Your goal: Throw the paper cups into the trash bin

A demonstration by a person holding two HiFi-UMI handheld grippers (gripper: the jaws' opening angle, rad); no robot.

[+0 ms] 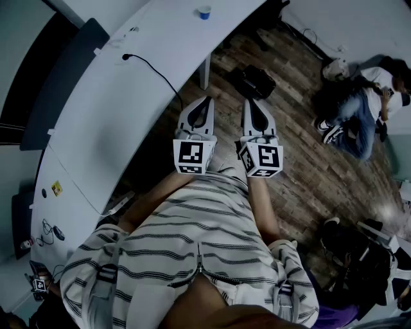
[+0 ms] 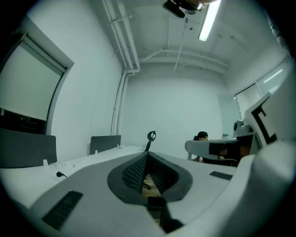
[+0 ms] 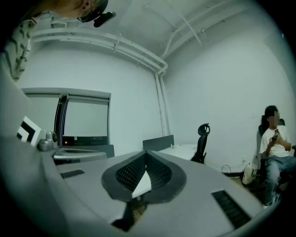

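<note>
A blue paper cup [image 1: 204, 12] stands at the far end of the long white table [image 1: 115, 122]. I hold both grippers side by side in front of my chest, above the wooden floor just right of the table's edge. My left gripper [image 1: 203, 104] has its jaws pressed together at the tips, with nothing between them [image 2: 148, 153]. My right gripper [image 1: 251, 104] is shut and empty as well [image 3: 146, 153]. Both point level into the room, well short of the cup. A black box-shaped thing [image 1: 257, 81] sits on the floor ahead of the grippers; I cannot tell whether it is a bin.
A black cable [image 1: 154, 69] lies across the table. A white table leg [image 1: 205, 71] stands ahead. A person [image 1: 359, 103] sits at the right, seen too as a seated person [image 3: 273, 152]. An office chair [image 3: 202, 139] stands by the far desk. Dark bags [image 1: 353, 250] lie at my right.
</note>
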